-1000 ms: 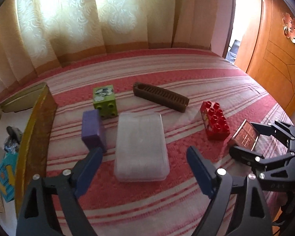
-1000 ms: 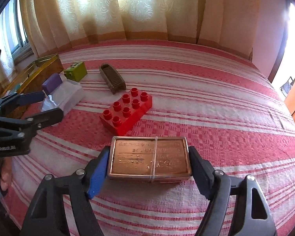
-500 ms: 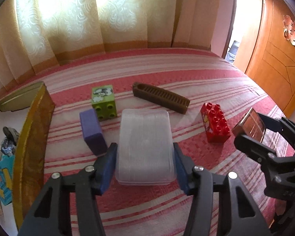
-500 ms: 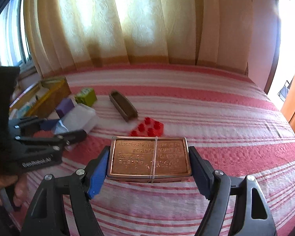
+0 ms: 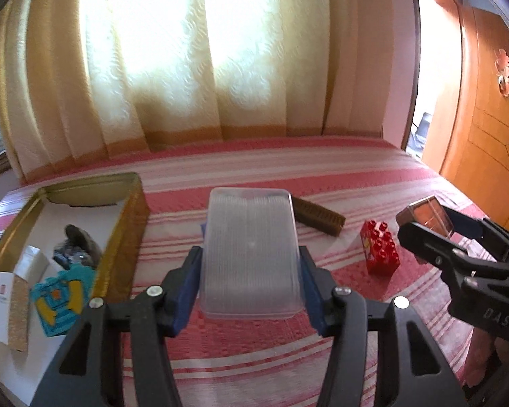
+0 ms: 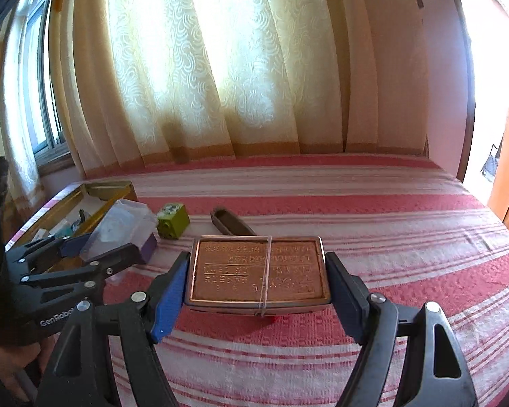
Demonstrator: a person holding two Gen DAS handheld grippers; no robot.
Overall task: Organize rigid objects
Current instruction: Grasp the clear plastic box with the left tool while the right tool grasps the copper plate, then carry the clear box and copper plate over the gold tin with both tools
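Left gripper (image 5: 251,291) pinching clear box (image 5: 251,251) | right gripper (image 6: 256,291) pinching tin (image 6: 258,273) | bricks, comb beyond fingers unsorted

Bed (image 5: 254,356) with a red-and-white striped cover, filling the lower half of both views. Lying on it: gold tray (image 5: 132,224) at far left with odds and ends inside, brown ridged bar (image 5: 319,215) mid-frame, red stud brick (image 5: 380,249) to the right. In the right wrist view, green block (image 6: 173,220) left of centre, just beside the brown bar.
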